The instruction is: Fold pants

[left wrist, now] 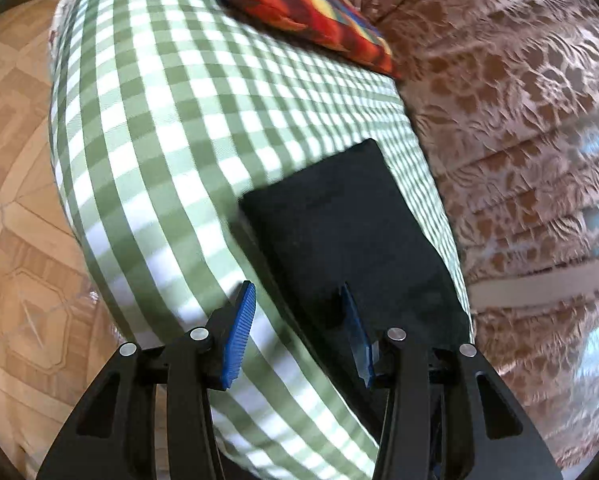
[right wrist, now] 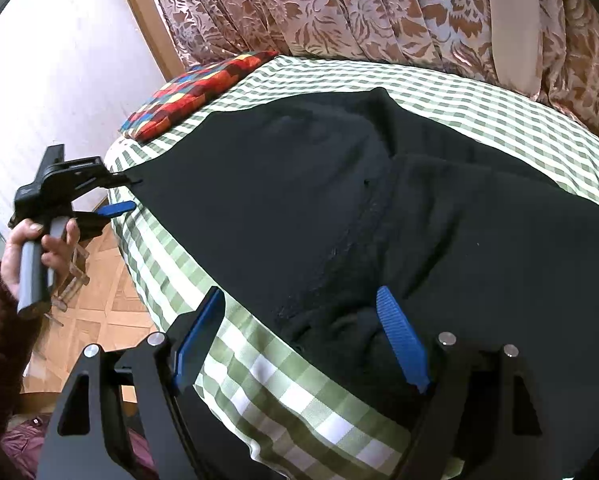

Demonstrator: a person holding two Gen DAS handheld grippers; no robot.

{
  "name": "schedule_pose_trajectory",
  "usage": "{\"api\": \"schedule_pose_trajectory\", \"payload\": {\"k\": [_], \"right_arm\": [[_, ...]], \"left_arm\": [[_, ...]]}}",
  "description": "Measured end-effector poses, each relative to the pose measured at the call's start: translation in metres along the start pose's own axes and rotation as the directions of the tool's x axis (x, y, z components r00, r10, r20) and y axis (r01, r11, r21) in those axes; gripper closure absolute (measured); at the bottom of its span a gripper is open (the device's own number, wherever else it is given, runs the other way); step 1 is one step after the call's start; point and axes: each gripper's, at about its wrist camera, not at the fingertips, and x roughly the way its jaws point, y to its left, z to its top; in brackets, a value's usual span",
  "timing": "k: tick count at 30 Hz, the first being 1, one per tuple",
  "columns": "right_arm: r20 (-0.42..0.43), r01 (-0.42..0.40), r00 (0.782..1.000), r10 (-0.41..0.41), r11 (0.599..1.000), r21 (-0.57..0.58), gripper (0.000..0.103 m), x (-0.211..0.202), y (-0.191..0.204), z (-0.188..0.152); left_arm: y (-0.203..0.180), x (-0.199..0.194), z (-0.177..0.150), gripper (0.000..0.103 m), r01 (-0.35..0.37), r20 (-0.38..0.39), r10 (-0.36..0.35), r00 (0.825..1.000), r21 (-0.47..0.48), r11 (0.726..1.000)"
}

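The black pants [right wrist: 339, 200] lie flat on the checked bed [right wrist: 267, 384], long axis running lower right to centre left, with the right gripper [right wrist: 299, 340] jaws open over the near end and the left gripper [right wrist: 119, 196] jaws open at the far hem.

The black pants [left wrist: 351, 240] run off under the left gripper [left wrist: 299, 332] at the bottom of the left wrist view, so only one end shows there. That view is smeared: the green checked cover [left wrist: 159, 140] and the flowery curtain [left wrist: 519, 100] look streaky. The bright pillow [left wrist: 295, 4] is cut off by the top edge. In the right wrist view, the pants [right wrist: 299, 200] leave the frame at the lower right. The person's hand [right wrist: 39, 248] at the left edge is half hidden behind its handle.
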Motion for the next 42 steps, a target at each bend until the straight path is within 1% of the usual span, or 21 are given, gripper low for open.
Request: {"api": "schedule_pose_trajectory", "payload": {"k": [2,9,10,11,12,13,14,16,18,19,21,22,25,26,29,30,31,35,40,41,42], "right_arm": [[0.001,0.002,1.0,-0.002,1.0,-0.003,0.025,0.0,0.0,0.0],[0.0,0.01,1.0,-0.01,1.0,-0.012,0.023,0.001,0.002,0.0],[0.0,0.011,1.0,-0.011,1.0,-0.014,0.023,0.002,0.002,0.0],[0.0,0.013,1.0,-0.013,1.0,-0.016,0.023,0.002,0.003,0.0],[0.0,0.015,1.0,-0.015,1.0,-0.016,0.023,0.002,0.003,0.0],[0.001,0.015,1.0,-0.015,1.0,-0.016,0.023,0.002,0.003,0.0],[0.001,0.015,1.0,-0.015,1.0,-0.015,0.023,0.002,0.003,0.0],[0.002,0.018,1.0,-0.018,1.0,-0.017,0.023,0.001,0.004,0.0],[0.006,0.017,1.0,-0.017,1.0,-0.018,0.023,0.0,0.004,0.0],[0.012,0.016,1.0,-0.015,1.0,-0.017,0.023,-0.003,0.004,0.001],[0.033,-0.001,0.999,0.001,1.0,-0.005,0.023,-0.011,0.003,0.004],[0.056,-0.018,0.998,0.017,1.0,0.009,0.023,-0.018,0.001,0.006],[0.102,-0.066,0.993,0.06,0.996,0.057,0.022,-0.035,-0.007,0.014],[0.108,-0.137,0.986,0.125,0.983,0.12,0.02,-0.039,-0.016,0.019],[0.146,-0.281,0.957,0.251,0.927,0.249,0.015,-0.047,-0.036,0.03],[0.163,-0.326,0.943,0.29,0.902,0.282,0.013,-0.048,-0.043,0.035],[0.172,-0.346,0.936,0.307,0.889,0.301,0.013,-0.048,-0.046,0.039],[0.187,-0.445,0.895,0.404,0.799,0.404,0.009,-0.037,-0.063,0.061],[0.184,-0.452,0.886,0.425,0.705,0.546,0.009,-0.003,-0.092,0.082],[0.181,-0.449,0.887,0.426,0.695,0.562,0.012,0.003,-0.097,0.085],[0.175,-0.441,0.889,0.423,0.694,0.569,0.023,0.008,-0.1,0.088]], "left_arm": [[0.005,0.005,0.005,0.06,0.009,0.0,-0.009,1.0,-0.029,1.0],[0.005,0.015,0.013,0.061,-0.015,0.016,0.016,1.0,-0.042,0.999],[0.003,0.015,0.014,0.07,-0.024,0.022,0.024,0.999,-0.031,0.999],[0.002,0.015,0.014,0.076,-0.035,0.025,0.036,0.999,-0.018,0.999],[0.0,0.016,0.014,0.079,-0.043,0.03,0.043,0.999,-0.004,0.999],[-0.004,0.015,0.013,0.087,-0.042,0.036,0.042,0.998,0.013,0.999],[-0.01,0.015,0.013,0.09,-0.05,0.044,0.048,0.998,0.038,0.998],[-0.029,0.009,0.008,0.092,-0.072,0.087,0.061,0.994,0.131,0.989],[-0.053,0.002,-0.001,0.092,-0.047,0.118,0.019,0.993,0.238,0.97],[-0.066,-0.002,-0.007,0.092,-0.029,0.129,-0.01,0.992,0.302,0.953],[-0.104,-0.01,-0.03,0.092,-0.012,0.14,-0.062,0.988,0.472,0.881],[-0.115,-0.012,-0.039,0.092,-0.008,0.14,-0.076,0.987,0.519,0.855],[-0.156,-0.012,-0.083,0.092,0.032,0.1,-0.14,0.985,0.695,0.718],[-0.168,-0.011,-0.1,0.092,0.043,0.082,-0.154,0.985,0.743,0.668],[-0.188,-0.002,-0.139,0.092,0.088,0.019,-0.18,0.983,0.818,0.568],[-0.192,0.001,-0.15,0.092,0.102,-0.002,-0.183,0.983,0.834,0.542],[-0.197,0.005,-0.163,0.092,0.118,-0.026,-0.185,0.982,0.854,0.507],[-0.205,0.018,-0.19,0.092,0.152,-0.08,-0.175,0.981,0.88,0.449],[-0.207,0.026,-0.205,0.092,0.169,-0.107,-0.168,0.98,0.893,0.417],[-0.208,0.028,-0.207,0.092,0.168,-0.108,-0.165,0.98,0.896,0.412],[-0.209,0.028,-0.208,0.092,0.159,-0.103,-0.156,0.982,0.9,0.405]]}}
